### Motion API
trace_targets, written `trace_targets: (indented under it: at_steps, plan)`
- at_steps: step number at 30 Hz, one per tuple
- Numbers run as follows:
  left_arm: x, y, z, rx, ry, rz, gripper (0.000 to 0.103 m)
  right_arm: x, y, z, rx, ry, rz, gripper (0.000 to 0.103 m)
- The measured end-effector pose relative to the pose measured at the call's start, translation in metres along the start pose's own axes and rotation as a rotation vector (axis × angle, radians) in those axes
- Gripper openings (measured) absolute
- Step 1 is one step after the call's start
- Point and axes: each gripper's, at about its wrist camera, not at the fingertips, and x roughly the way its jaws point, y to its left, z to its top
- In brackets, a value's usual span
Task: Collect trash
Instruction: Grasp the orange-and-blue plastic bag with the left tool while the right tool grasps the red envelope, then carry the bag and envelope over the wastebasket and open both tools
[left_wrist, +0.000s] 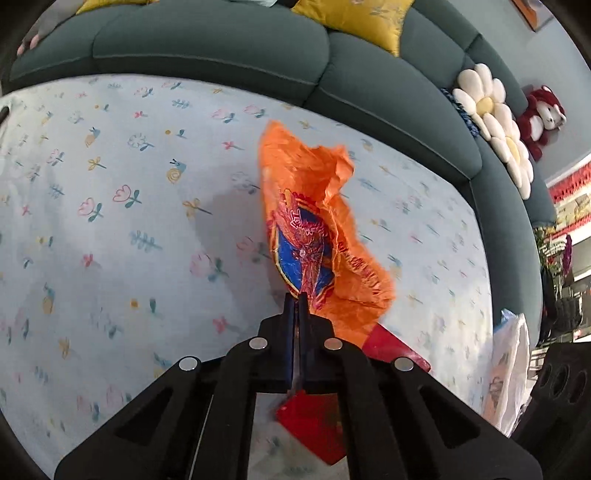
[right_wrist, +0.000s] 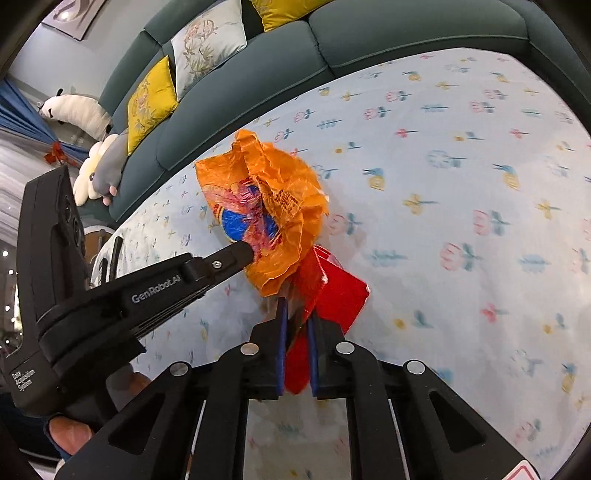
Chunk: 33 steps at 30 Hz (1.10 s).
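Left hand-held gripper (left_wrist: 297, 300) pinches orange wrapper (left_wrist: 306, 206) — right hand-held gripper (right_wrist: 297, 314) clamps half-hidden red packet (right_wrist: 341, 295).

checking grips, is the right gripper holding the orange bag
No, the right gripper is shut on the red wrapper; the left gripper holds the orange bag.

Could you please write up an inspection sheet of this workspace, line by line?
Surface: floral tablecloth, pale blue, covering the table.
Job's things: crumpled orange wrapper and red wrapper, both held up over the cloth, close together.
Clutter: white plastic bag at the table's right edge.
Grippers: left gripper shut on the orange wrapper; right gripper shut on the red wrapper.
Cables: nothing seen.
Surroundings: dark green sofa behind the table, with yellow cushions, a flower-shaped cushion and a red plush bear.
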Motion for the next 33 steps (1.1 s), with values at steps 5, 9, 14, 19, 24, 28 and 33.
trace_targets:
  at_steps: [5,9,14,19,24,28,33]
  plan:
    - [-0.027,-0.028,-0.018,0.046,-0.030,0.000,0.001,-0.035,-0.017,-0.017,0.003,-0.028,-0.002,0.004]
    - [-0.053,-0.057,-0.037,0.095,-0.059,0.000,0.001,-0.072,-0.027,-0.027,-0.015,-0.080,-0.013,0.004]
    - [-0.082,-0.098,-0.058,0.149,-0.090,-0.010,0.001,-0.126,-0.038,-0.031,-0.032,-0.170,-0.017,0.004]
    - [-0.107,-0.141,-0.074,0.204,-0.123,-0.028,0.001,-0.184,-0.053,-0.031,-0.030,-0.268,-0.006,0.004]
    - [-0.130,-0.190,-0.091,0.263,-0.159,-0.059,0.001,-0.241,-0.074,-0.035,-0.018,-0.363,-0.004,0.004]
    - [-0.142,-0.228,-0.107,0.322,-0.183,-0.087,0.001,-0.277,-0.093,-0.040,-0.009,-0.418,-0.019,0.004]
    - [-0.144,-0.263,-0.124,0.367,-0.183,-0.108,0.001,-0.318,-0.121,-0.047,0.002,-0.478,-0.045,0.004]
